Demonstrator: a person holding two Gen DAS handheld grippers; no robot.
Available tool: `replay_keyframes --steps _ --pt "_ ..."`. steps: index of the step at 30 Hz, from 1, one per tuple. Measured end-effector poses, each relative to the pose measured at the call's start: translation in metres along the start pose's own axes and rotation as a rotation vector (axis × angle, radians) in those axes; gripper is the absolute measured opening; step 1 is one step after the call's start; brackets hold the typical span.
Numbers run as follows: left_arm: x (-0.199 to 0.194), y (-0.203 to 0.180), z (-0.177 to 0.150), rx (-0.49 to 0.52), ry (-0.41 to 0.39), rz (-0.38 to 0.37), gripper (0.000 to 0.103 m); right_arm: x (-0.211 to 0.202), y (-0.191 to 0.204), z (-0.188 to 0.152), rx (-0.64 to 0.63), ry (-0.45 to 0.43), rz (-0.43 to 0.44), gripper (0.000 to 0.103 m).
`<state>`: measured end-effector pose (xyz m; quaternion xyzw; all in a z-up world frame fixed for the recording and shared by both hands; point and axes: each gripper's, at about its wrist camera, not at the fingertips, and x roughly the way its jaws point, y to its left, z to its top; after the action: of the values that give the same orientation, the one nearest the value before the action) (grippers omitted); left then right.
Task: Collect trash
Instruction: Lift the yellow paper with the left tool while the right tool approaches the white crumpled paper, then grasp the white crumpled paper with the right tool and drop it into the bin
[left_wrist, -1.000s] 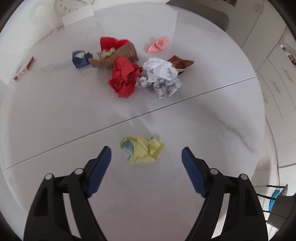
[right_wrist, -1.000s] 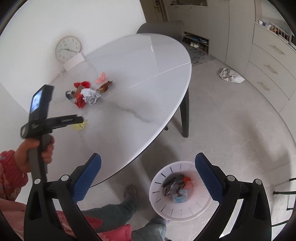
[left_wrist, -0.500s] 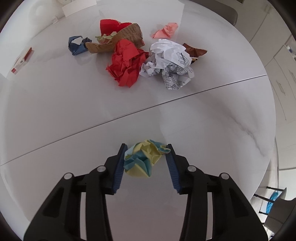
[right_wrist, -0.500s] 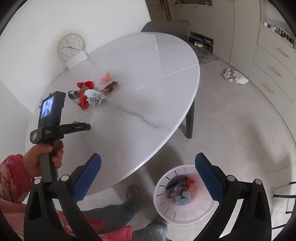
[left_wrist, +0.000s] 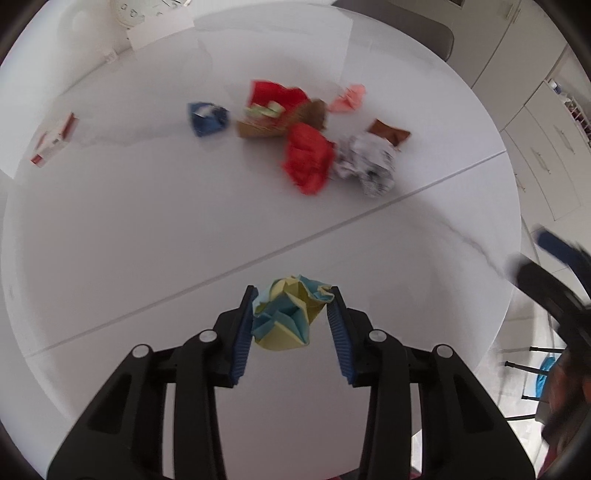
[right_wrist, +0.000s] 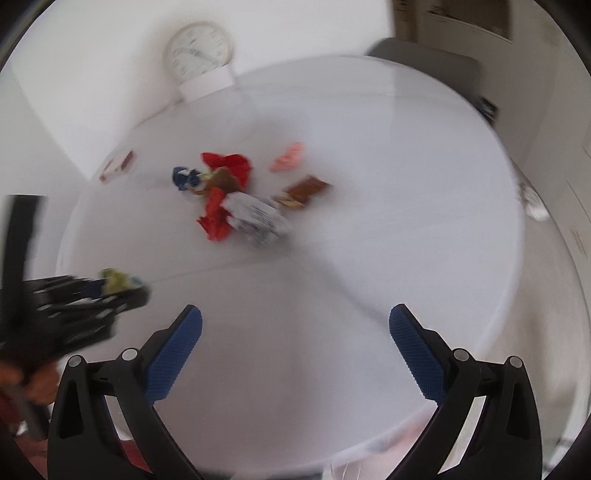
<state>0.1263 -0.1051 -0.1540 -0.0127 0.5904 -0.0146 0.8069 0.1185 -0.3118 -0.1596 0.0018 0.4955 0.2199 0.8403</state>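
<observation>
Materials and finishes: table, crumpled trash, gripper hardware

Table (left_wrist: 155, 229): smooth, glossy white top with faint grey marble-like veining. Yellow-and-blue wad (left_wrist: 286, 315): creased matt paper, sharp folds. Red wad (left_wrist: 308, 158): crumpled matt paper. White printed wad (left_wrist: 365, 164): crinkled paper with grey print. Pink scrap (left_wrist: 347, 98): matt paper. Brown wrapper (right_wrist: 304, 190): looks like shiny foil or film, blurred. Blue scrap (left_wrist: 207, 118): material cannot be told. Left gripper (left_wrist: 291, 312): matt black plastic frame, ribbed blue pads (left_wrist: 242, 339), small bright metal pins. Right gripper (right_wrist: 295, 347): same black plastic, blue pads (right_wrist: 173, 358) with fine knurled texture.
</observation>
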Motion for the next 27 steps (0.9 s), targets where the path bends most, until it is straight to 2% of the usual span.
replay_keyframes --steps 4,8,11,12,15,18,23,27 --pt "-0.011 0.032 0.006 -0.003 -0.012 -0.027 0.038 0.055 0.029 0.034 -0.087 0.025 0.012 0.101" --pt "-0.009 0.054 0.009 0.004 -0.006 -0.023 0.038 0.101 0.049 0.055 -0.172 0.047 -0.044 0.1" --pt "-0.007 0.064 0.01 0.014 0.0 -0.014 0.038 0.117 0.052 0.062 -0.188 0.065 -0.063 0.088" --pt "-0.006 0.068 0.011 0.012 0.004 -0.023 0.038 0.121 0.052 0.064 -0.186 0.072 -0.065 0.081" --pt "-0.006 0.073 0.015 0.018 -0.003 -0.038 0.038 0.124 0.051 0.068 -0.16 0.082 -0.066 0.059" --pt "-0.009 0.071 0.018 0.04 -0.018 -0.041 0.038 0.123 0.044 0.066 -0.113 0.079 -0.055 0.053" --pt "-0.016 0.058 0.018 0.078 -0.033 -0.049 0.038 0.105 0.032 0.058 -0.038 0.049 -0.023 0.052" --pt "-0.025 0.033 0.012 0.124 -0.031 -0.07 0.038 0.066 0.016 0.041 0.052 -0.011 0.011 0.052"
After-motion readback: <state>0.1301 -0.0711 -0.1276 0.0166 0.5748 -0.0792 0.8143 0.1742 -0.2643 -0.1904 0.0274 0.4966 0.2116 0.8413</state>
